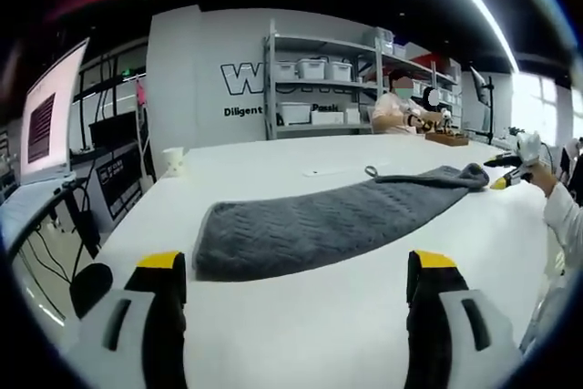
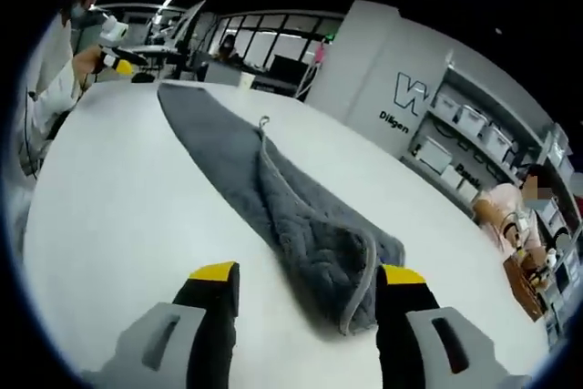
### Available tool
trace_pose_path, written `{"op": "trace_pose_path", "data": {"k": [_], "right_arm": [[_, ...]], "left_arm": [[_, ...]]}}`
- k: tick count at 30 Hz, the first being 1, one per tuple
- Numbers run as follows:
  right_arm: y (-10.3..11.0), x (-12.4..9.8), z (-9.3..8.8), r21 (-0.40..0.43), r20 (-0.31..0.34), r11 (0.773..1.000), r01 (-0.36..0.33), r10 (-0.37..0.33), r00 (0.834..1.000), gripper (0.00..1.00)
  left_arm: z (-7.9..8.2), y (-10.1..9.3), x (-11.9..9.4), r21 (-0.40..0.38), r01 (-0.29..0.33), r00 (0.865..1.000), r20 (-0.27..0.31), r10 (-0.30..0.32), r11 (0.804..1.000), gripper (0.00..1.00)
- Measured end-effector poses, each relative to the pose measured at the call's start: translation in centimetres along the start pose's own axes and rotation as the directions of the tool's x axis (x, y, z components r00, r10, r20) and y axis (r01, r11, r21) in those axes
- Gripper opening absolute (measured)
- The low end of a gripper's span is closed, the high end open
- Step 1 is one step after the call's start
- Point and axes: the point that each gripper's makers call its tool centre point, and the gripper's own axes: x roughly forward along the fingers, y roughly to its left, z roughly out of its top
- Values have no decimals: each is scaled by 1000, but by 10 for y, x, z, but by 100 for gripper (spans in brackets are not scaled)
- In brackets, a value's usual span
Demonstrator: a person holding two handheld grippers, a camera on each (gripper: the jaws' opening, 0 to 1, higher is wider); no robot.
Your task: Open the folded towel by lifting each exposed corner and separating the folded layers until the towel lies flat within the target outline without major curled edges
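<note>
Fingers of the right gripper (image 2: 296, 302) and left gripper (image 1: 296, 293) gape wide and empty, so pinch only the gray towel's (image 2: 301, 220) upper corner at one o'clock, lifting slowly off the tabletop (image 2: 137, 198).

wall lettering (image 1: 242, 79): cut short by the shelving in the left gripper view, only the opening letters legible; in the right gripper view it also breaks off behind the shelves.
shelf bins (image 1: 312, 68): too small to tell what they hold.
monitor (image 1: 50, 114): upper left of the frame, sliced by the picture's edge, screen text unreadable.
towel (image 2: 273, 193): underside and inner folded layers hidden; layer count cannot be told.
person at far end (image 2: 50, 88): upper left, cropped by the frame.
cup (image 1: 173, 161): small, contents not visible.
</note>
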Motion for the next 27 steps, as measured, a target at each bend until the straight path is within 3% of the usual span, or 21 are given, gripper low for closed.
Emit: {"op": "trace_pose_path", "data": {"k": [4, 7, 14, 22, 27], "right_arm": [[3, -7, 2, 38, 0, 999, 6, -6, 1000, 88], [3, -8, 0, 51, -18, 998, 20, -19, 1000, 100], [18, 2, 6, 22, -53, 1000, -10, 11, 999, 99], [26, 29, 54, -33, -8, 999, -42, 41, 999, 99], [29, 54, 85, -24, 42, 998, -64, 65, 997, 97]], "left_arm": [[-2, -3, -1, 4, 7, 1000, -5, -7, 1000, 99], [-3, -5, -1, 1, 12, 1000, -2, -12, 1000, 99], [-4, -8, 0, -1, 34, 999, 3, -34, 999, 99], [-7, -6, -1, 1, 52, 999, 3, -52, 999, 99], [-11, -1, -4, 0, 56, 998, 0, -56, 998, 99]]}}
